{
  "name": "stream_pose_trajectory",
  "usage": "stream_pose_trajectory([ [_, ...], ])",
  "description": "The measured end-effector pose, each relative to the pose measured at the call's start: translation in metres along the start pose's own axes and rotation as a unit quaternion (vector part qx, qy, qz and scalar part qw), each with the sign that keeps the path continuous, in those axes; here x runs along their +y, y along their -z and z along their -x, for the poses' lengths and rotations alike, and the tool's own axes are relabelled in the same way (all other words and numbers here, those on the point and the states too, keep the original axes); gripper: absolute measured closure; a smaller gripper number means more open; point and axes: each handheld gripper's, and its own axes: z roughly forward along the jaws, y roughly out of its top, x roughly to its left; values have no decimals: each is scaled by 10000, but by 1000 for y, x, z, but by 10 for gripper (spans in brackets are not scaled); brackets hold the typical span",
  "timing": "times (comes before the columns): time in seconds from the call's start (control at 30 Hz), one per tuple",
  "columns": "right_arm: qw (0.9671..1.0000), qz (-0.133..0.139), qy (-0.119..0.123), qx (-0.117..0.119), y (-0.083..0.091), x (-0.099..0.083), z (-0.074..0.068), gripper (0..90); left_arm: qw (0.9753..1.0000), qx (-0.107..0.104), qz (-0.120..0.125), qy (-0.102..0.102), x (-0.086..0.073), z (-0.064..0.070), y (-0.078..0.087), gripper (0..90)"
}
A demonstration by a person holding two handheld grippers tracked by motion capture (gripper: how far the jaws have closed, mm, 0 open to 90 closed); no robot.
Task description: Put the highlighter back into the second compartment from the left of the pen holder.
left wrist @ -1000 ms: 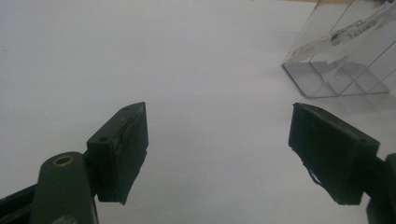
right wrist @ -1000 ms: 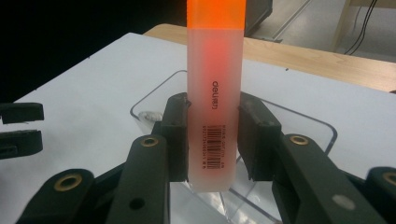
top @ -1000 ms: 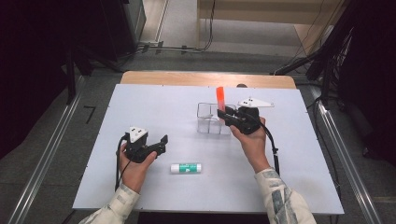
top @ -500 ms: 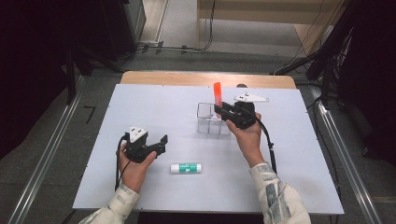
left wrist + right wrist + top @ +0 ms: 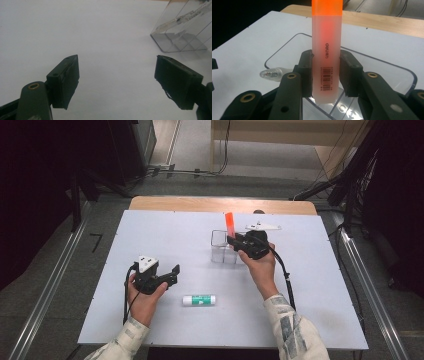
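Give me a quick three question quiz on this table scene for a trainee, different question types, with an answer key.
1. True or false: the right gripper grips the upright orange highlighter marker.
2. What lies nearest the left gripper? A) white tube with green label B) clear plastic organizer box
3. Fill in: the left gripper's fingers are ____.

Key: 1 true; 2 A; 3 open.
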Motion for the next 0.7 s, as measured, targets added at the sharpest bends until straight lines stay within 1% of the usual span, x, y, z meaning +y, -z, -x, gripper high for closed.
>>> stream_pose_trajectory([
  [0.23, 9998, -189, 27, -56, -4, -3, 1, 632, 10000, -2, -2, 3, 0, 0, 0, 204],
  [0.33, 9998, -169, 77, -99, -4, -3, 0, 608, 10000, -3, -4, 6, 0, 0, 0, 204],
  [0.43, 9998, -154, 36, -78, -2, -2, 1, 577, 10000, -1, -15, 5, 0, 0, 0, 204],
  [0.7, 9998, -158, 74, -109, 0, -2, 1, 561, 10000, -7, -8, 9, 0, 1, 0, 204],
])
